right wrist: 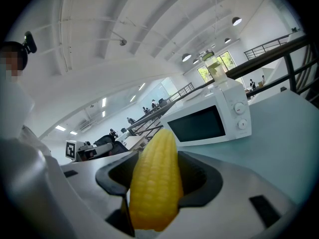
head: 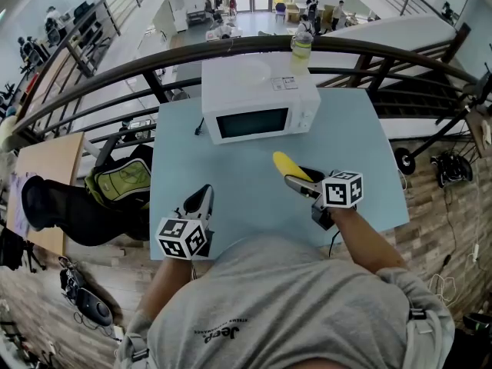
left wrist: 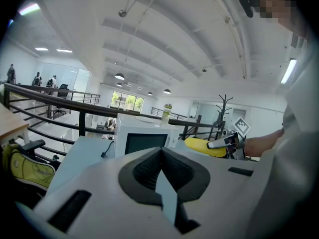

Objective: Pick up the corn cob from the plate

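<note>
Corn cob (right wrist: pixel 154 183) clamped in right hand-held gripper (head: pixel 297 181) — tip toward microwave (head: pixel 257 102)

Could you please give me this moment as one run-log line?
right gripper: shut on corn cob, held off table | left gripper: shut, empty | microwave: door closed

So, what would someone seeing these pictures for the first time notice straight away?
First, the bright yellow corn cob, clamped between the jaws of the right gripper and held above the pale blue table. Behind it, a boxy white microwave oven with a dark door sits at the table's far side. The left gripper is empty, jaws together, over the near edge.
</note>
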The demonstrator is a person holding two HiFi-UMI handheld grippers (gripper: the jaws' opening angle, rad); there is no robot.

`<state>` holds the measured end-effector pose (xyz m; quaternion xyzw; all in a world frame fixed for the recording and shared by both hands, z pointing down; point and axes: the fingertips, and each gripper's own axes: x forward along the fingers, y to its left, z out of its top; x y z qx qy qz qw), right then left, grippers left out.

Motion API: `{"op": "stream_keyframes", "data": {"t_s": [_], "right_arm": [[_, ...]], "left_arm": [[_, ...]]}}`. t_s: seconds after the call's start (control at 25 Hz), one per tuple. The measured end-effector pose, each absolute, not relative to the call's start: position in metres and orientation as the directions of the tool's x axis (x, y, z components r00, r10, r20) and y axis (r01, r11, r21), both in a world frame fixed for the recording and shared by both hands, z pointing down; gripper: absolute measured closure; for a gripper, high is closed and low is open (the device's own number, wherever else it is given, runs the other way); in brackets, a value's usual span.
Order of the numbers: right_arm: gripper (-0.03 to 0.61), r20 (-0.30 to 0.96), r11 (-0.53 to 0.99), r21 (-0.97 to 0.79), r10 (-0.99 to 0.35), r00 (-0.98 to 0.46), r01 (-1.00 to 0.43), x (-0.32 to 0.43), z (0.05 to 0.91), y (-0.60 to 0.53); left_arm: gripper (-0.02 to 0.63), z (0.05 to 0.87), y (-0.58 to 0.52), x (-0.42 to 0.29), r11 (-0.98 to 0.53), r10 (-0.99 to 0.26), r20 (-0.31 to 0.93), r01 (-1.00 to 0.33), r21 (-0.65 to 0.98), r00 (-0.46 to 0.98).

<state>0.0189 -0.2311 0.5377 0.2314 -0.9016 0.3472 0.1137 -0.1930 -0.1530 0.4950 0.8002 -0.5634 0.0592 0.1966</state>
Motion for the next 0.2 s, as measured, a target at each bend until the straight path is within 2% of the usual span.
{"op": "stream_keyframes", "data": {"t_s": [0.2], "right_arm": [[0.322,0.368,0.649,-0.575,-0.339,-0.866,-0.498,0.0189,0.5375,-0.2293]], "left_arm": [[0.606,0.4945,-0.1513,-0.1928,-0.287,-0.878,0.317,-0.925,0.249,0.358]]}}
